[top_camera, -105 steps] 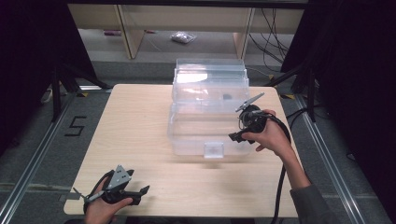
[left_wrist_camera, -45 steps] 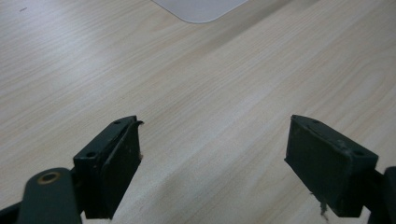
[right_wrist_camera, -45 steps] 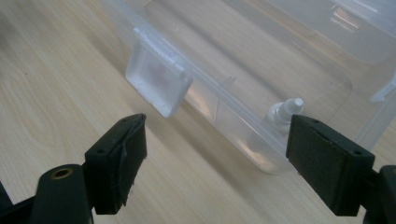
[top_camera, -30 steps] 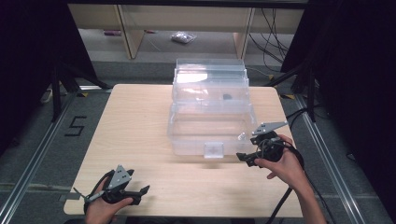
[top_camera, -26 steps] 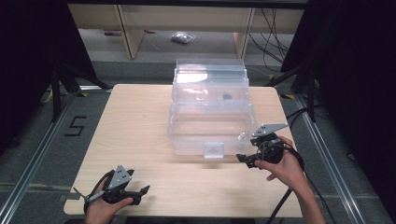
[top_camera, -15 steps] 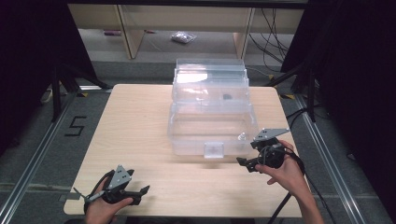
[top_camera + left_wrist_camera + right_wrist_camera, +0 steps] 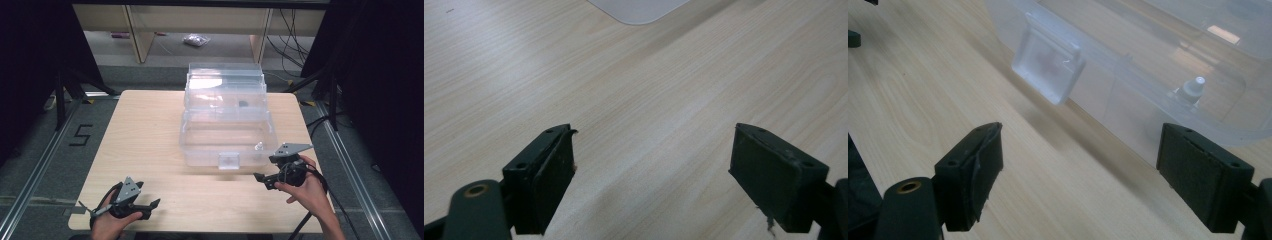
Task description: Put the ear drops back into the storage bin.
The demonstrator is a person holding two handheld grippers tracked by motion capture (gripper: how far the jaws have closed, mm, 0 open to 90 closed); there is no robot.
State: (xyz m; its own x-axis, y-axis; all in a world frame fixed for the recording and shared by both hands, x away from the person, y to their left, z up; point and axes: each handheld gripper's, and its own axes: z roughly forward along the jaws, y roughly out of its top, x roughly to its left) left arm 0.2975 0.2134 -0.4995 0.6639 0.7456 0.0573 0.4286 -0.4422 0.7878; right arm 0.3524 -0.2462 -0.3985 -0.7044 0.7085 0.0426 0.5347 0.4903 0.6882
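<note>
Now my right tool (image 7: 265, 180) hangs spread and empty near the tabletop's (image 7: 150, 130) front right corner, just before the clear box (image 7: 227, 132) standing toward the far edge. I should approach its front latch (image 7: 1048, 67) slowly. My left tool (image 7: 145, 209), also spread, waits at the front left corner.

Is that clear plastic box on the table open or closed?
Open: the clear box has its lid swung up behind it, and its front latch hangs free.
</note>
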